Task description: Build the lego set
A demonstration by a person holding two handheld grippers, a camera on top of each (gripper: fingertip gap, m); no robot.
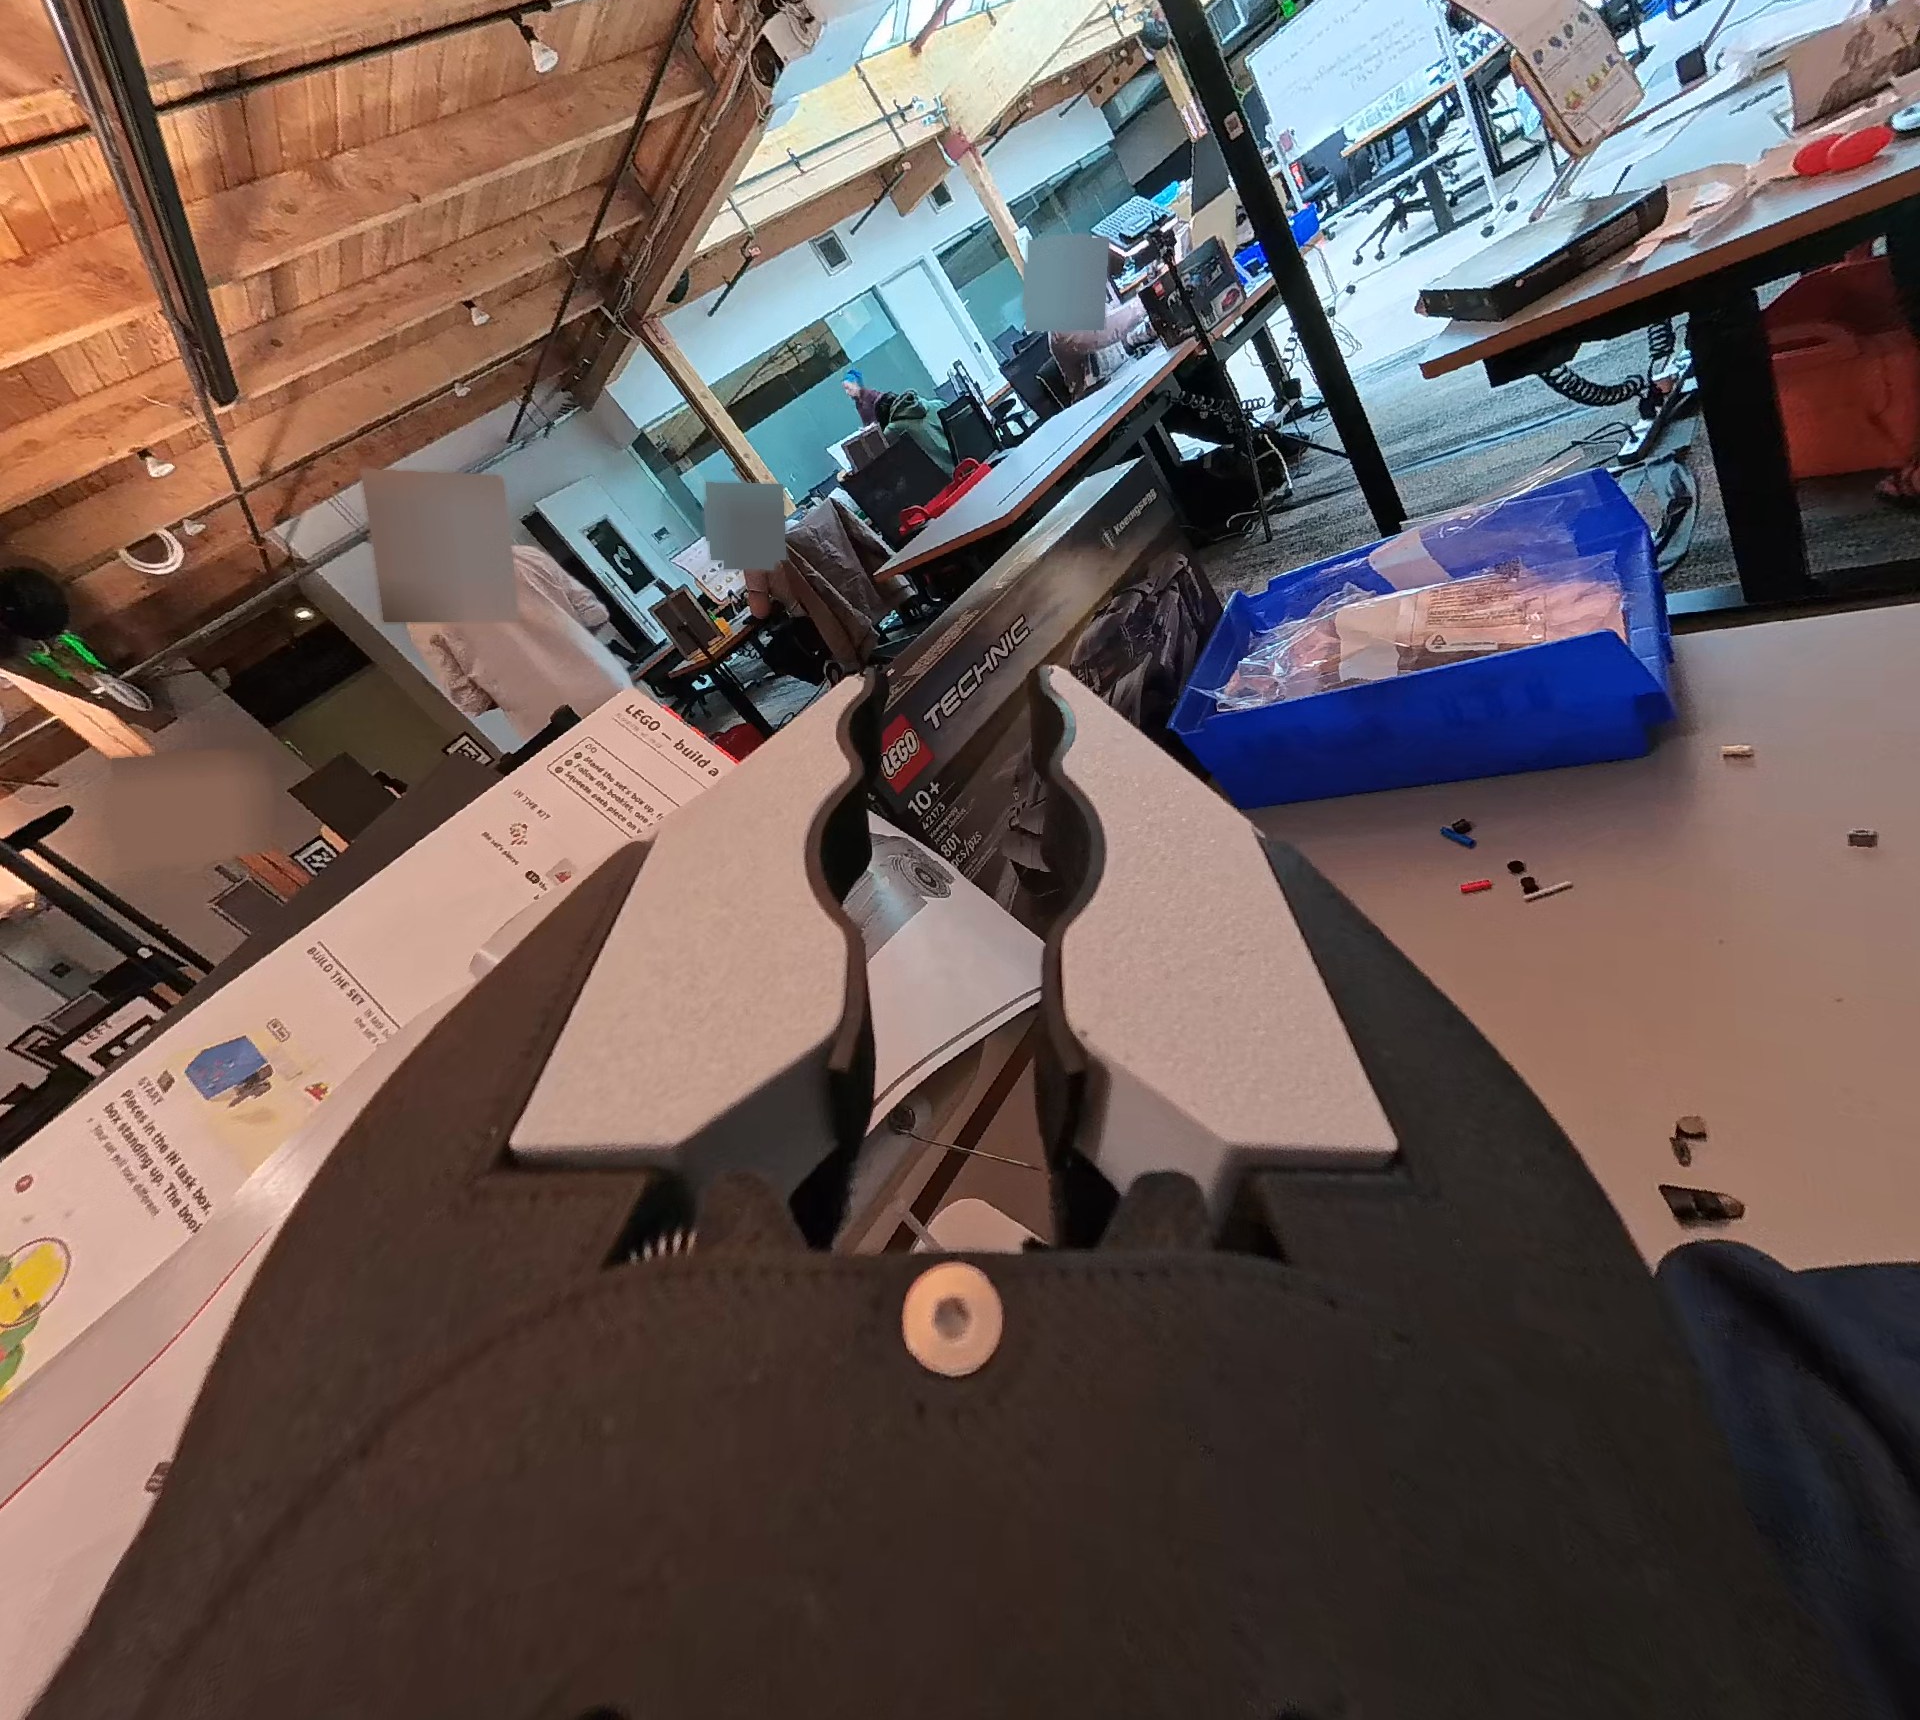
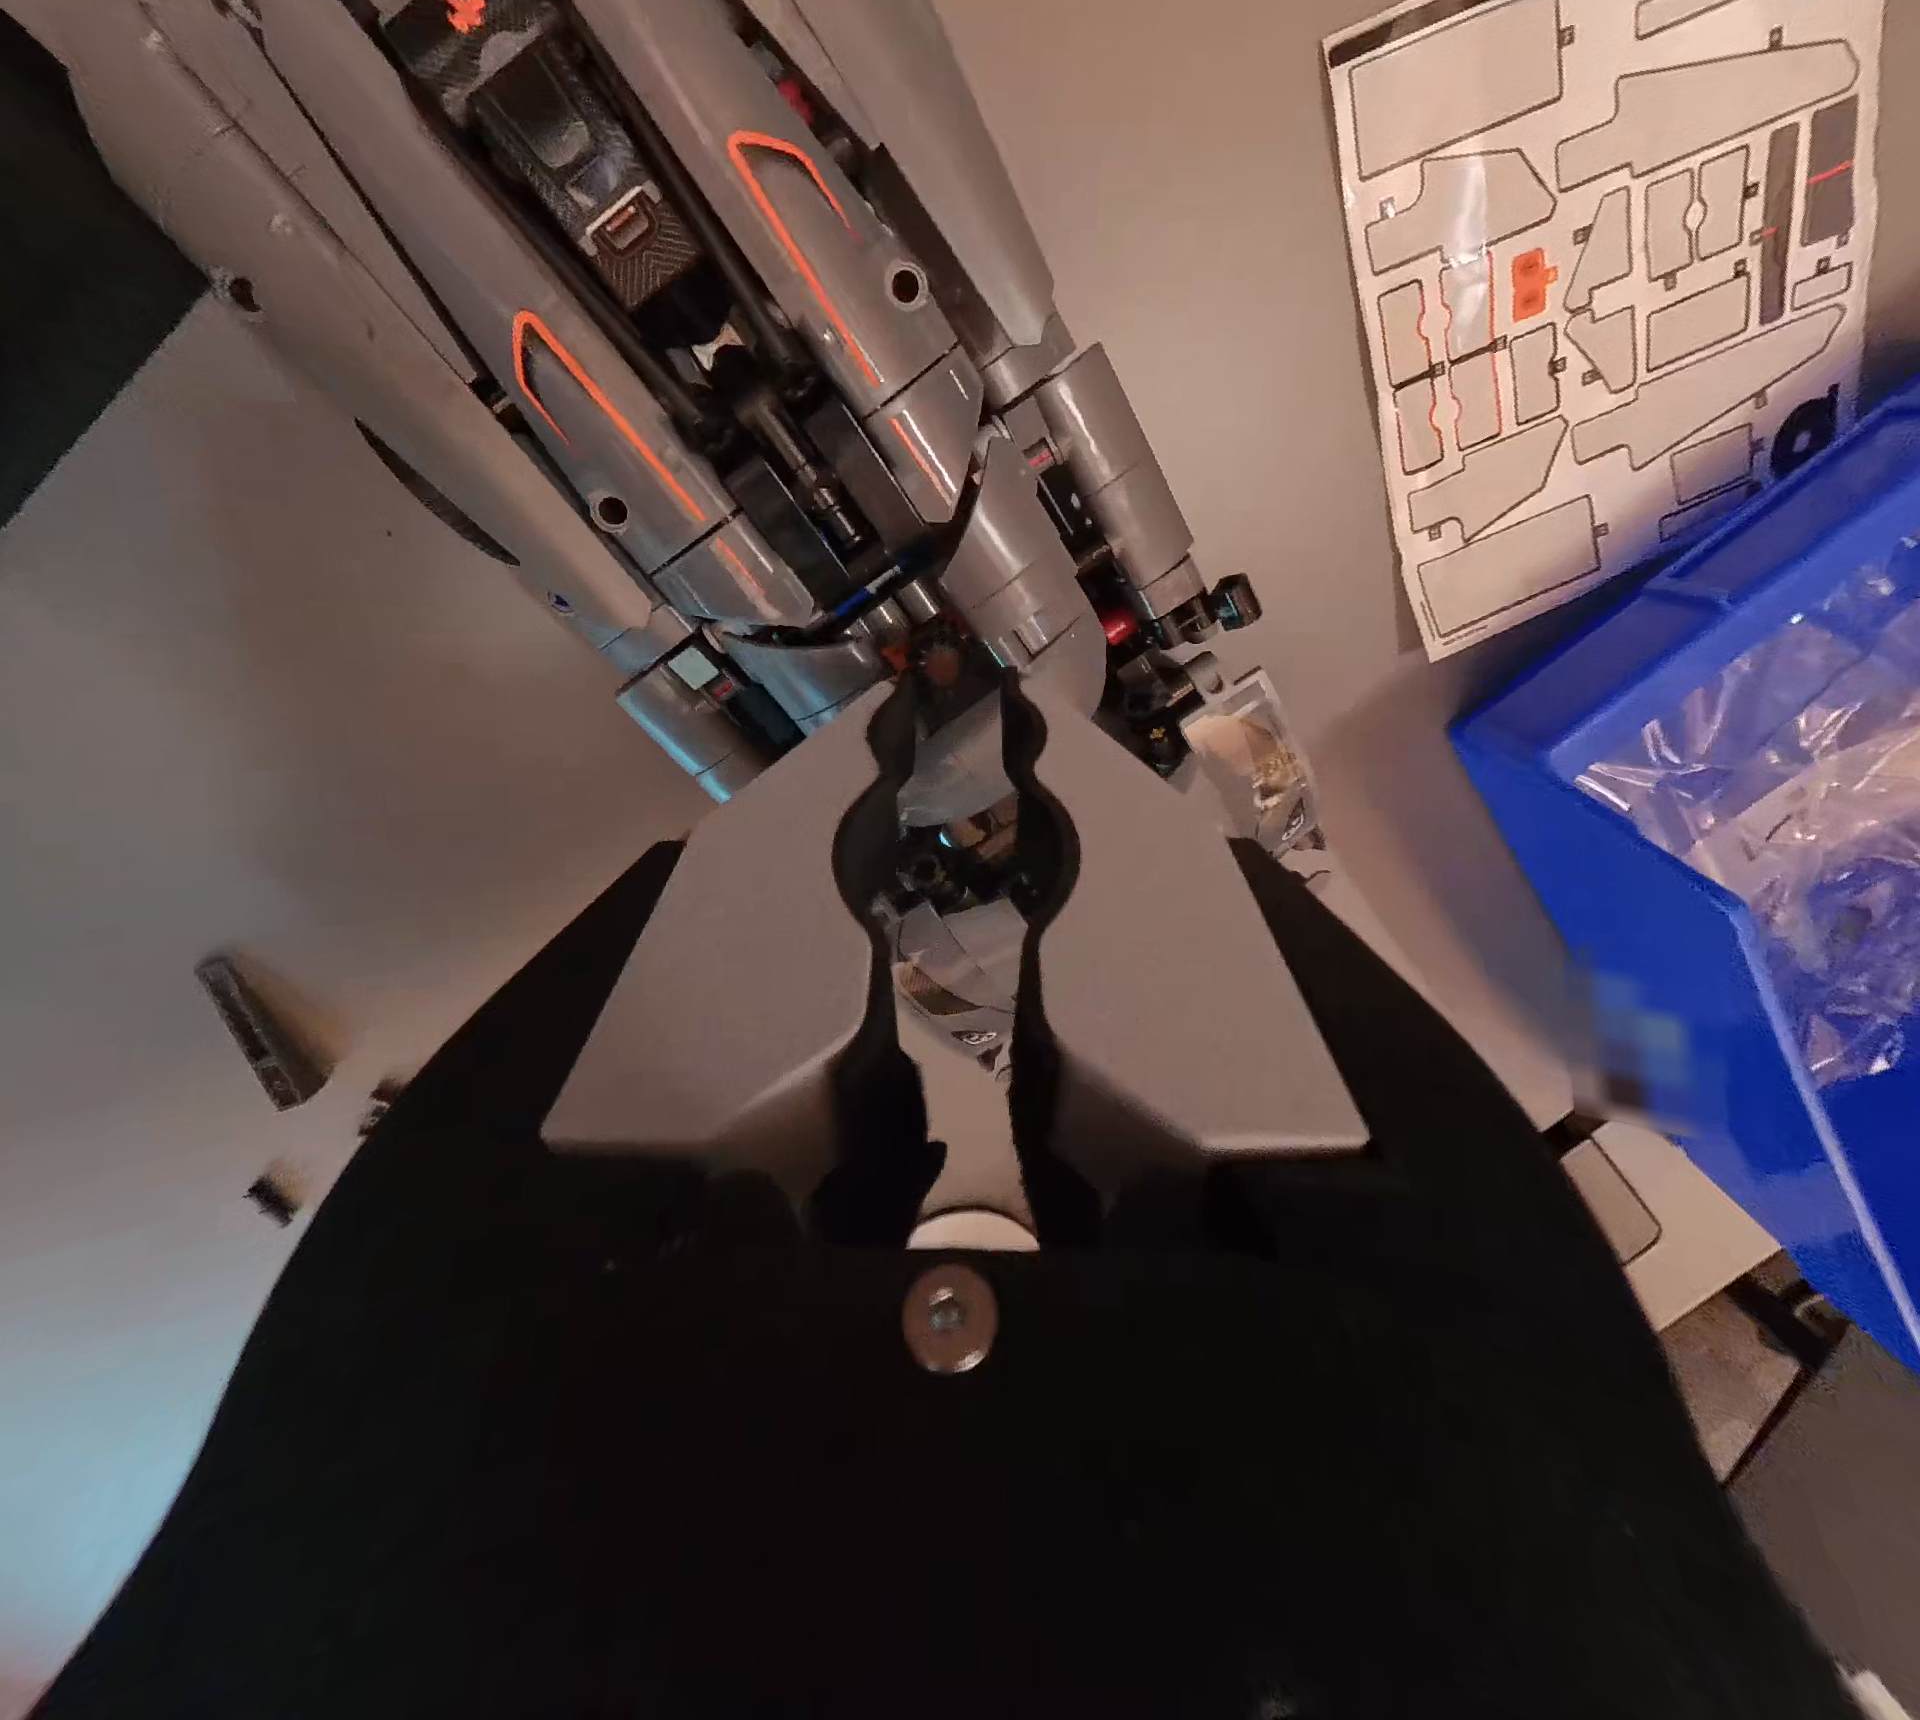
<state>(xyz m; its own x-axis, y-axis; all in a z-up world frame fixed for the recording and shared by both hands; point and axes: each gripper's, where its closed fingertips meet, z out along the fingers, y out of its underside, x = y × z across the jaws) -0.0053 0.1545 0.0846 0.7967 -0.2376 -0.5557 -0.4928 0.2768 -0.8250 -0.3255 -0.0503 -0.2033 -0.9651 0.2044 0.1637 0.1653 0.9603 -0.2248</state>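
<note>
Lego car model (image 2: 665, 340) lies on table, 12 o'clock of right gripper (image 2: 954, 694). Jaws narrowly apart at car's near end, nothing clearly gripped. Left gripper (image 1: 951, 694) raised toward set box (image 1: 997, 694), jaws apart, empty. Advice: brace model with left, press straight, avoid twisting panels. Blue bin (image 2: 1558, 849) at 3 o'clock.

Right tongs (image 2: 951, 694): grey model (image 2: 665, 299) blocks straight ahead; blue bin (image 2: 1558, 860) crowds the right; bare bench (image 2: 260, 683) open to the left. Left tongs (image 1: 951, 694): set box (image 1: 997, 694) ahead, loose pieces (image 1: 1507, 870) scattered right.
</note>
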